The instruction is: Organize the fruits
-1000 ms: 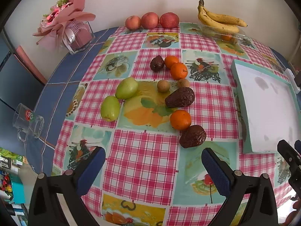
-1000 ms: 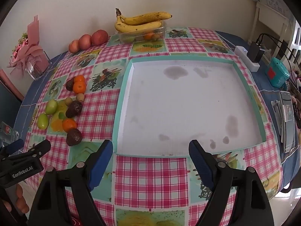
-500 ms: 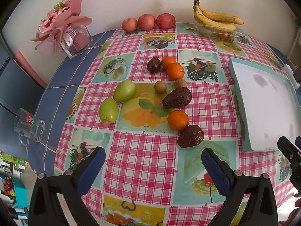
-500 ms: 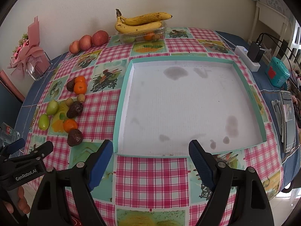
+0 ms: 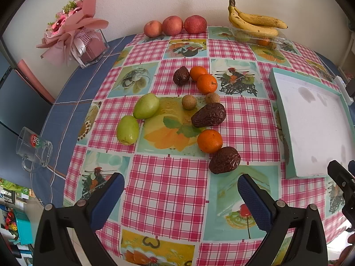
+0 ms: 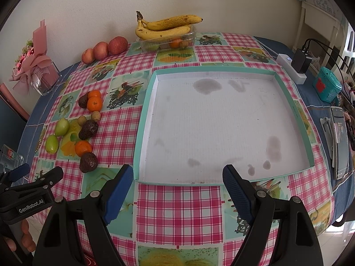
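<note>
Both grippers hover wide open and empty: the left gripper (image 5: 178,196) above the checked tablecloth (image 5: 168,190), the right gripper (image 6: 175,189) at the near rim of the white tray (image 6: 142,137). The nearest avocado (image 5: 224,160) sits at one o'clock from the left jaws, an orange (image 5: 209,141) touching it beyond, the tray at three o'clock.

Changes recorded: slight only. Left wrist view: the fruit cluster, nearest avocado (image 5: 224,160) included, sits marginally lower in frame than a second ago; the glass mug (image 5: 33,148) likewise lower at the left edge. Right wrist view: the left hand-held gripper (image 6: 33,177) at the lower-left corner stands slightly higher and further in. No fruit displaced on the tabletop (image 5: 168,190).
</note>
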A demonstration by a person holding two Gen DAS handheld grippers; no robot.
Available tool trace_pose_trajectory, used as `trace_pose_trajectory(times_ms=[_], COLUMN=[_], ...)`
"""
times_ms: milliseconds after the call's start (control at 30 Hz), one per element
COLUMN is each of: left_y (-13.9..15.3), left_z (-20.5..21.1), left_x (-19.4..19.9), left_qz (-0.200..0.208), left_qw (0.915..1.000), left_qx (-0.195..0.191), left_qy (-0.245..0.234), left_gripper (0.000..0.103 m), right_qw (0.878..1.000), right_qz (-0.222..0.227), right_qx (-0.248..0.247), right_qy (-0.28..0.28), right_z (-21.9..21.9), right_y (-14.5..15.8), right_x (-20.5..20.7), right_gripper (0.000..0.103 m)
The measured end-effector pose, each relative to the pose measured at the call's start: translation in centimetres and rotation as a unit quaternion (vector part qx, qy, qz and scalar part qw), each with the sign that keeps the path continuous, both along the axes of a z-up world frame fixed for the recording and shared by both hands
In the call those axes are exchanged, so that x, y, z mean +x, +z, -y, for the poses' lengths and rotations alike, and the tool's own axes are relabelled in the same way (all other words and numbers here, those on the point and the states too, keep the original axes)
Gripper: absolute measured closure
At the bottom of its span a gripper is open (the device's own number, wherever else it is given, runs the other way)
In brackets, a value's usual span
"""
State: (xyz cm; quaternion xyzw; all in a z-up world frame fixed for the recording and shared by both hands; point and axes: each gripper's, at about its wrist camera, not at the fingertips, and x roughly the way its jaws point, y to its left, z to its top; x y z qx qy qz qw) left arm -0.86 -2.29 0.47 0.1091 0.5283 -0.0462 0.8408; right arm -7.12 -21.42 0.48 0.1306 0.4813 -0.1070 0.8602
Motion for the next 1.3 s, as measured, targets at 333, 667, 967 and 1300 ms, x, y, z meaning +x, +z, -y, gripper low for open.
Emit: trace_pose_trajectory(times_ms=[333,667,967,1300], left_y=[0.0,0.0,0.1,0.8], left_z=[0.1,0.1,0.3,-1.8], left_x=[0.0,0.0,0.1,0.4], left_qz=[0.0,0.0,0.0,0.023], left_qw=[1.0,1.0,1.0,0.9991], left_qx=[0.0,0.0,-0.006,-0.025], left_qy=[0.0,0.001,-0.002,0.025], left_gripper=[0.0,0.0,0.0,0.0], right_qw=[1.0,1.0,1.0,1.0], right_qz=[0.0,-0.001,-0.003,0.014], right_qx=[-0.001,-0.001,-0.003,-0.001], right_qy=[0.0,0.0,-0.002,-0.007], right_z=[0.0,0.1,0.2,0.0], right_y=[0.0,0.1,-0.1,0.3], right_x=[0.0,0.1,0.0,0.0], right_gripper=[0.019,0.019,0.019,0.019])
